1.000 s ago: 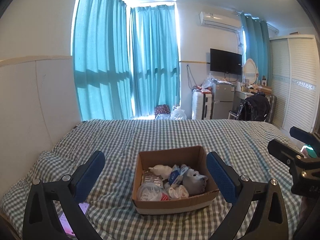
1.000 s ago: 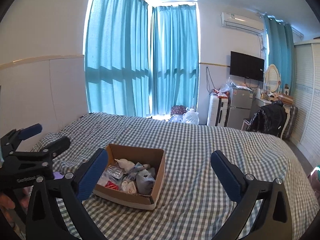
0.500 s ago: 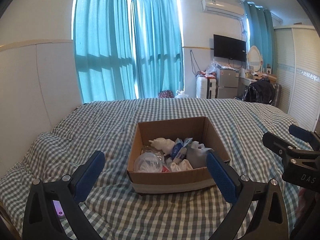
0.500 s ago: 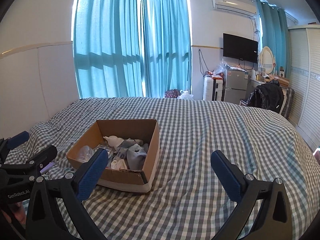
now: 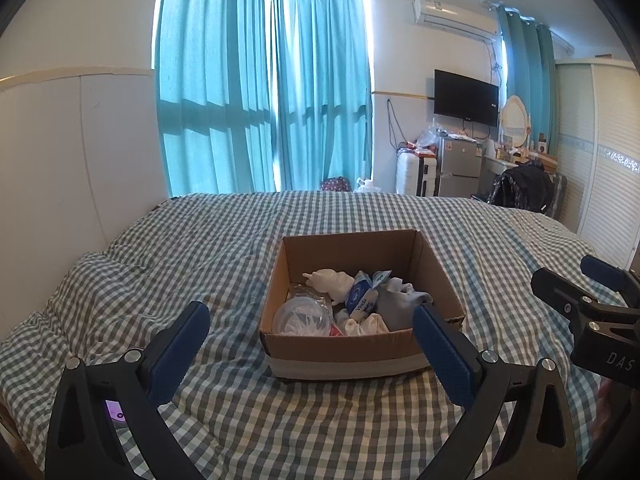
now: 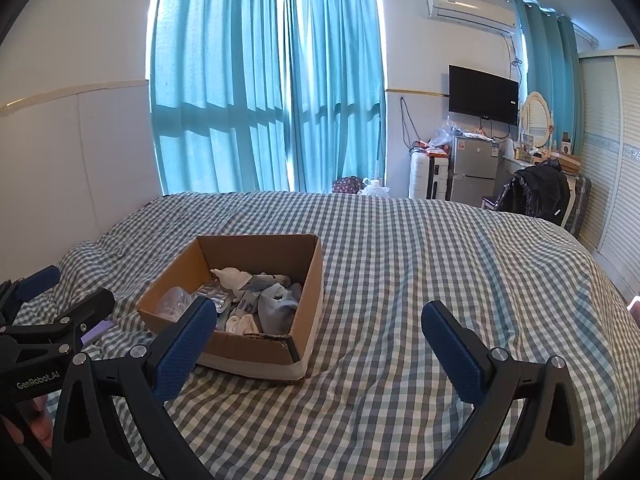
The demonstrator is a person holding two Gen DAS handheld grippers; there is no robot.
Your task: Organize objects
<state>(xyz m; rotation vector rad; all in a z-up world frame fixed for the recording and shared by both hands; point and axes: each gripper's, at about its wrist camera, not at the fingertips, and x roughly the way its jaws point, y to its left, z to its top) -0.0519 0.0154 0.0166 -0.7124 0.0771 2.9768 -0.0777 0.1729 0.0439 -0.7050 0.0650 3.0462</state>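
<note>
Both grippers hover nearer the cardboard box [image 5: 362, 344] than before; left gripper [image 5: 310, 354] and right gripper [image 6: 320, 350] gape wide, empty.

Bedroom background
Teal curtains [image 5: 264, 92], wall TV [image 5: 466, 98], air conditioner [image 5: 456, 16], small fridge [image 6: 474, 170], white wardrobe [image 5: 600, 152].

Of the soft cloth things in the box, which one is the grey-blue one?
It is the grey-blue sock, bunched in the right part of the cardboard box. The other cloth pieces, such as the bundle near the front wall, are white.
</note>
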